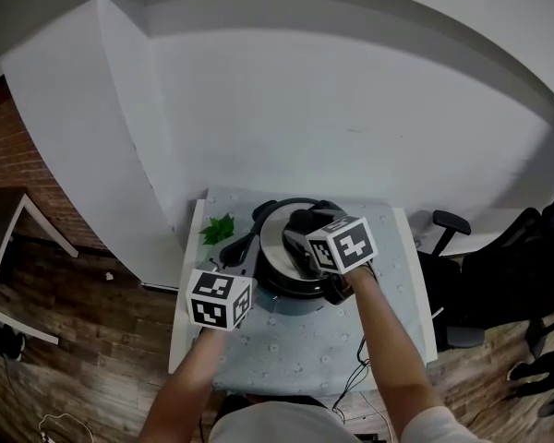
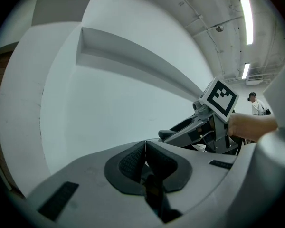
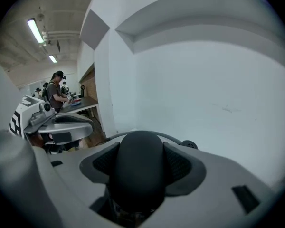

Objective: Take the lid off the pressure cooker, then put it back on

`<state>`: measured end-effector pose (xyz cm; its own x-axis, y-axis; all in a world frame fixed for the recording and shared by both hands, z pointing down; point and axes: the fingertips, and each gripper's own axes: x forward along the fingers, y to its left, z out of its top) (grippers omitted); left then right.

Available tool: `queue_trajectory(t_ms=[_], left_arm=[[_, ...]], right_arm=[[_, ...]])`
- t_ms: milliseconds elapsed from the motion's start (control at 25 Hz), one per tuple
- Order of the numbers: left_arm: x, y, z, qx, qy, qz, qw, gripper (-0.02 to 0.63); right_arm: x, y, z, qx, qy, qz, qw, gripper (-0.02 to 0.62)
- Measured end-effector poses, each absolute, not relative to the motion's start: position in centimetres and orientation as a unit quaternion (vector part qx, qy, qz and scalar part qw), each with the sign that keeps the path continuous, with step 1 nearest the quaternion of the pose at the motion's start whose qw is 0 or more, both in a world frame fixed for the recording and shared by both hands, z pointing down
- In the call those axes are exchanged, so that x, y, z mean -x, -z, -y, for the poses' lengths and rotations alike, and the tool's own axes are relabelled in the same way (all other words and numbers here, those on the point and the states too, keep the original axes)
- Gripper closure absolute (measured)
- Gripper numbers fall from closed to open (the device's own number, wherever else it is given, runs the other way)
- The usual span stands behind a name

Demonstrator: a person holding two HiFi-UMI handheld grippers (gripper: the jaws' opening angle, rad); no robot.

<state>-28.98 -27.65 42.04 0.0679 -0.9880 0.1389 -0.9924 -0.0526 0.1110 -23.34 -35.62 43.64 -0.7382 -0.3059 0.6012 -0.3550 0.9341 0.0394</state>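
Lid knob [image 3: 137,182] clamped in right gripper [image 3: 138,156] — left gripper [image 2: 145,159] closed, empty, green sprig [image 1: 220,229] beside cooker [image 1: 282,293]

**Open in front, crowded behind**

The pressure cooker [image 1: 291,293] stands near the wall [image 1: 332,127], with a green plant [image 1: 219,229] just beside its left. The right gripper [image 1: 307,223] covers the lid knob [image 3: 135,165]. The tablecloth [image 1: 295,349] in front lies open; office chairs [image 1: 499,257] flank the right.

table [image 1: 305,351] — pale dotted cloth | pressure cooker [image 1: 282,282] at back middle | green plant [image 1: 219,229] — back-left corner
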Motion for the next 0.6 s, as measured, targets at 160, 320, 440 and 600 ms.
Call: queue_trajectory(t_ms=[160,320,440,600], left_arm=[[28.9,-42.0,27.2,-0.714,-0.012,0.694,0.087,0.592],[28.8,-41.8,26.8,-0.710,-0.011,0.699,0.084,0.592],[28.6,-41.2,26.8,-0.713,-0.011,0.697,0.080,0.592],[28.2,-40.2,26.8,-0.720,-0.013,0.690,0.070,0.592]], right_arm=[[23.3,-43.4,35.5,-0.176,-0.035,0.931,0.317,0.311],[23.4,-43.4,35.5,-0.179,-0.035,0.931,0.317,0.310],[23.5,-43.5,35.4,-0.180,-0.035,0.929,0.321,0.307],[23.8,-43.0,35.1,-0.176,-0.014,0.937,0.302,0.226]])
